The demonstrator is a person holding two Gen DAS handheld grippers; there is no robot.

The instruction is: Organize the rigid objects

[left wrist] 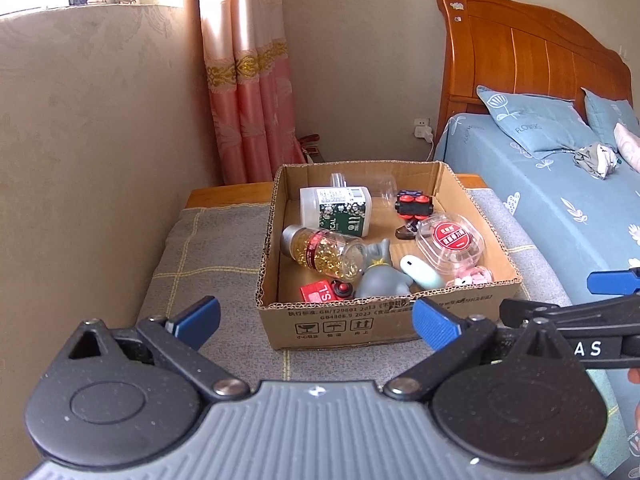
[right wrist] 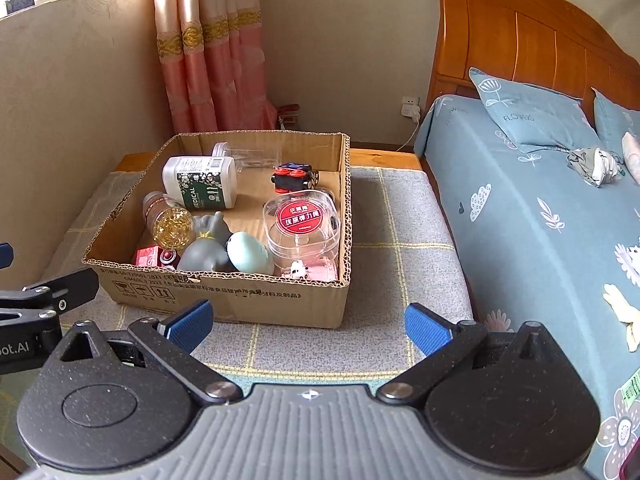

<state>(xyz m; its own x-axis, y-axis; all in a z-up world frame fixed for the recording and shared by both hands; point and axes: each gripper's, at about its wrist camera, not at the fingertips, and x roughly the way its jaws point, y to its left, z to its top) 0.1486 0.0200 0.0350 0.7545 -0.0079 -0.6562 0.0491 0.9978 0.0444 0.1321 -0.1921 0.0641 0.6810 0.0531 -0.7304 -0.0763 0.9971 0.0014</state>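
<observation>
Both claws hang in front of the open brown cardboard box (left wrist: 384, 320), which sits on a grey checked cloth over the worktop (left wrist: 208, 248) beside the blue-sheeted bed (right wrist: 540, 208). The left claw (left wrist: 316, 320) is spread wide and holds nothing; the right claw (right wrist: 308, 322) is likewise wide apart and empty. Inside the box lie a white medicine bottle with a dark green label (left wrist: 338, 210), a clear bottle of gold capsules (left wrist: 324, 254), a grey figurine (left wrist: 380, 276), a pale green egg-shaped item (right wrist: 250, 257) and a clear round tub with a red label (right wrist: 300, 224). A small red packet (left wrist: 318, 292), possibly a card box, lies at the near wall.
</observation>
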